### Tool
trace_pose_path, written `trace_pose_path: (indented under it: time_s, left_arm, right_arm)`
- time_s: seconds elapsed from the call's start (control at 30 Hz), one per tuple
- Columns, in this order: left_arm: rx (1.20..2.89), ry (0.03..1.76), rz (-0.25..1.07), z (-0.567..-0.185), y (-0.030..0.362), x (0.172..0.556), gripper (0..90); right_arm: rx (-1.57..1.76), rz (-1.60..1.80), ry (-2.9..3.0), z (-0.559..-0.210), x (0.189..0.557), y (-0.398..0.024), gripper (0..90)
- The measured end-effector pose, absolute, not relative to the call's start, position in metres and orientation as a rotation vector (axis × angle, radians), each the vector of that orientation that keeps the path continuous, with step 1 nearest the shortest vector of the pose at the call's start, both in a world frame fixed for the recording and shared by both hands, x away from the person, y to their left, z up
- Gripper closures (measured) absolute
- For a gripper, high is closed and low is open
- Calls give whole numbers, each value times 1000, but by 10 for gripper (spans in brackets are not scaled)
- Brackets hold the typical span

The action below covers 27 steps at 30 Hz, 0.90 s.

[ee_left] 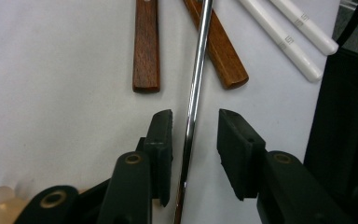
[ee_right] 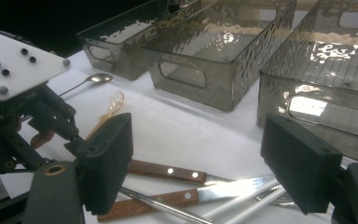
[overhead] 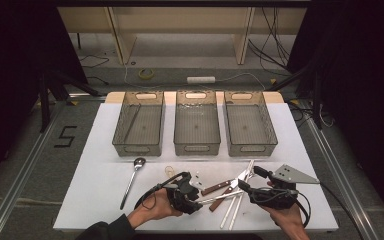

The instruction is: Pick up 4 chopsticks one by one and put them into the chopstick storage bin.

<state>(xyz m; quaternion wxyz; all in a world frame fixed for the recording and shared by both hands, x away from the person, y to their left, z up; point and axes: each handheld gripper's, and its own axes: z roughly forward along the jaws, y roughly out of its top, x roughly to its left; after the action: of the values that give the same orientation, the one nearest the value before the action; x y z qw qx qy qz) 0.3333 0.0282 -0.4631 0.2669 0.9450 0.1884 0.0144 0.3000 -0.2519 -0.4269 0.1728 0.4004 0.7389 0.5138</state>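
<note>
Worktop [overhead: 90,195], white sheet: three grey bins [overhead: 197,129] along far edge; cutlery heap near front, between both hands.

Left tool [ee_left: 193,135]: jaws partly spread, straddling thin metal rod [ee_left: 192,105], pads not yet touching it. Advice, as judged: keep rod centred between pads, close squarely, lift without dragging wooden-handled knives [ee_left: 146,46] lying just beyond.

Right tool [ee_right: 200,158]: jaws spread wide, holding nothing, above knives and white chopsticks [ee_left: 284,39].

Rod: flat on worktop, running lengthwise through left jaw gap, far end crossing one knife handle.
</note>
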Motion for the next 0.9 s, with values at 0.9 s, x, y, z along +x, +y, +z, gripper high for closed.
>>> trace_pose_path:
  time_s: [0.9]
  left_arm:
    - [2577, 411, 84, -471, 20, 329, 839]
  right_arm:
    - [1136, 1455, 2102, -427, 300, -251, 264]
